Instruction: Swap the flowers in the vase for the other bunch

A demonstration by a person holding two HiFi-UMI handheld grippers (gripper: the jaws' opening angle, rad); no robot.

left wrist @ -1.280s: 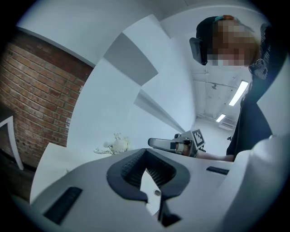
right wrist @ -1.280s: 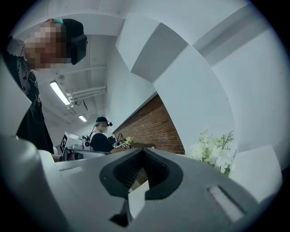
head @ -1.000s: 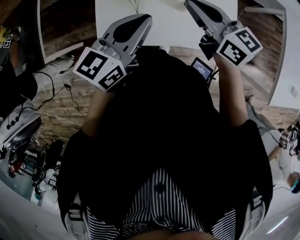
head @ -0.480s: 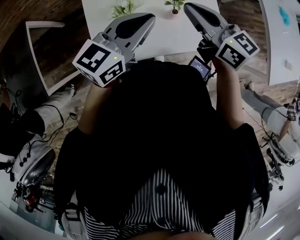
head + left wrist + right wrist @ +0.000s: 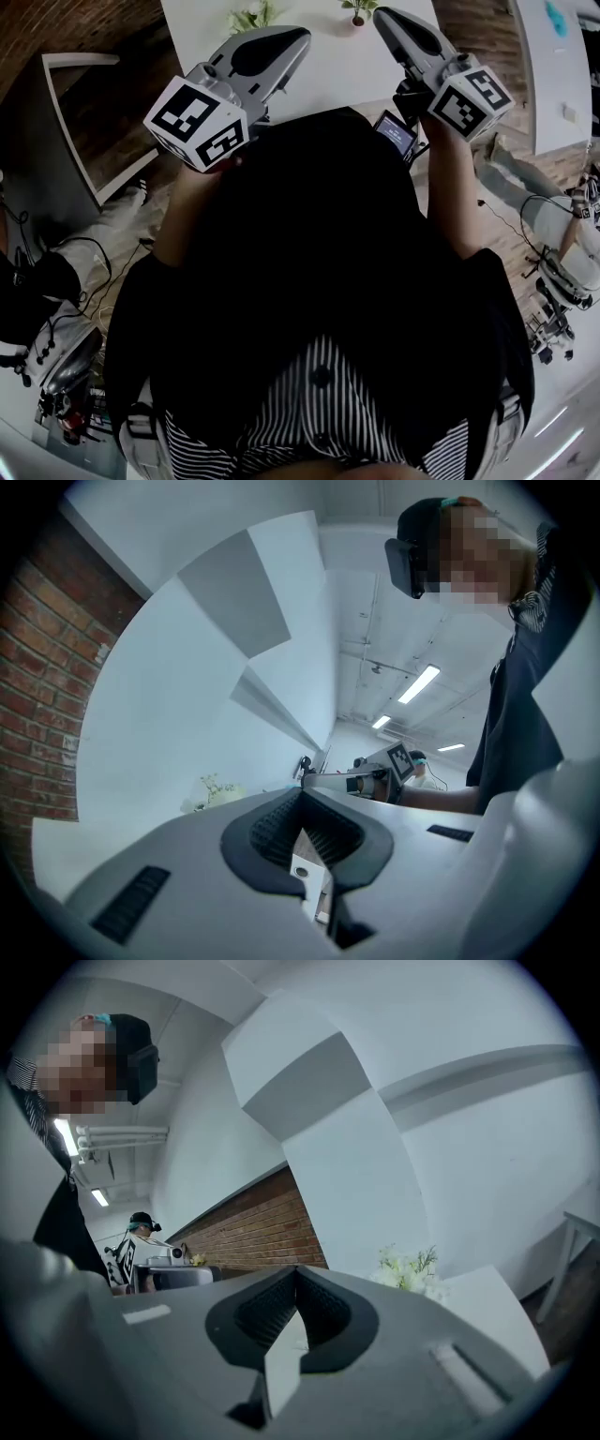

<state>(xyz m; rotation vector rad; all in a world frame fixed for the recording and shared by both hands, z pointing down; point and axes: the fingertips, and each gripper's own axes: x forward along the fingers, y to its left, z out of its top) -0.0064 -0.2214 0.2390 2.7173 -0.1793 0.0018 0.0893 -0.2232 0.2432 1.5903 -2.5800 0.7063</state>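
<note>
We are holding the left gripper (image 5: 289, 37) and right gripper (image 5: 386, 17) out toward the white table (image 5: 323, 66) at the top of the frame, both with jaws pressed together and empty. The vase (image 5: 357, 17) is standing at top centre, with the other bunch (image 5: 248, 17) to its left. If we are reaching in without parting the jaws, we are likely risking knocking the vase over.

The head view looks steeply down over the person's dark top, close above the left gripper (image 5: 295, 39) and right gripper (image 5: 382, 17), with the white table (image 5: 328, 80) beyond them. Each gripper view sits low behind its own jaws and faces roughly level across the room. Each also catches the other gripper off to one side, and both share the white flowers (image 5: 408, 1274), small and well off.
</note>
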